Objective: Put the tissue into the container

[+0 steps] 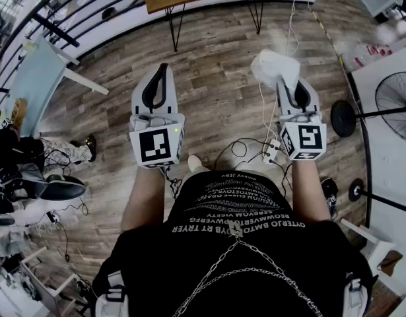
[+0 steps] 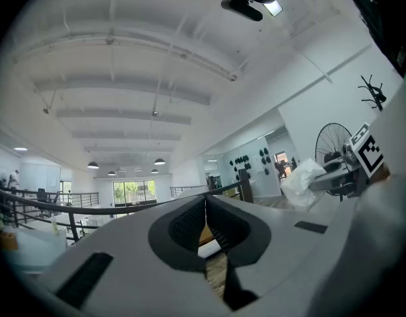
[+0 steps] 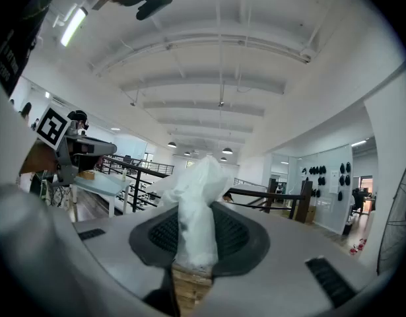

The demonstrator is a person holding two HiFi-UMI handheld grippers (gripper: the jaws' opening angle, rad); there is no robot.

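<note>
Tissue (image 3: 193, 177): your right gripper (image 3: 196, 230) is pinching it between its jaws, up in the air above the wood floor (image 1: 216, 78).
Left gripper (image 2: 206, 207): your jaws are sitting pressed together, holding nothing.

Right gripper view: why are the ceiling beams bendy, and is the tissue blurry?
Right gripper view: the wide-angle lens bends the ceiling beams and blacks the corners; the tissue looks fairly sharp. Head view: the floor planks bow too.
</note>
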